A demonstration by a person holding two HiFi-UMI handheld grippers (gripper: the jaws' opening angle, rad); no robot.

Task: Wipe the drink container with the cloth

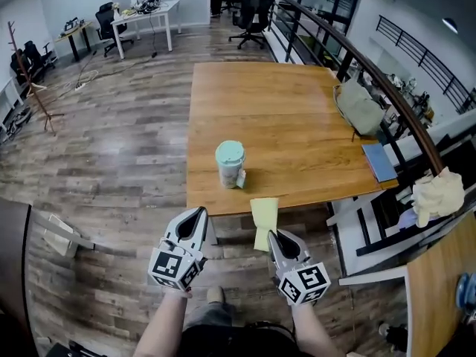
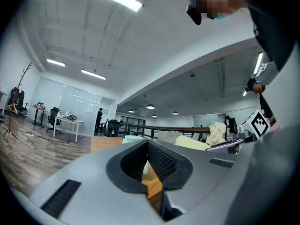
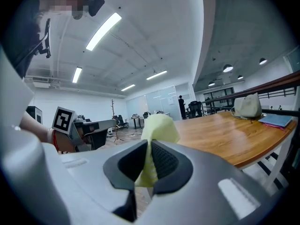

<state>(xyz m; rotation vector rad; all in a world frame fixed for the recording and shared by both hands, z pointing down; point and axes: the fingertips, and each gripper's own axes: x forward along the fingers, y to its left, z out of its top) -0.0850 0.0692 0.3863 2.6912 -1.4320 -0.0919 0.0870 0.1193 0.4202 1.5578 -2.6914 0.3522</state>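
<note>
A drink container (image 1: pixel 230 163) with a mint-green lid stands near the front edge of the wooden table (image 1: pixel 297 125). My right gripper (image 1: pixel 271 233) is shut on a pale yellow cloth (image 1: pixel 264 220), which hangs just in front of the table edge, to the right of the cup. In the right gripper view the cloth (image 3: pixel 158 127) sticks up from between the closed jaws of the right gripper (image 3: pixel 149 164). My left gripper (image 1: pixel 201 213) is shut and holds nothing, short of the table and in front-left of the cup. Over the left gripper (image 2: pixel 146 150) the cup's lid (image 2: pixel 132 138) shows.
A beige bag (image 1: pixel 358 106) and a blue notebook (image 1: pixel 379 161) lie at the table's right side. A dark railing (image 1: pixel 387 88) runs along the right, with a cream cloth (image 1: pixel 439 195) draped over it. Desks and office chairs (image 1: pixel 249 10) stand at the far end.
</note>
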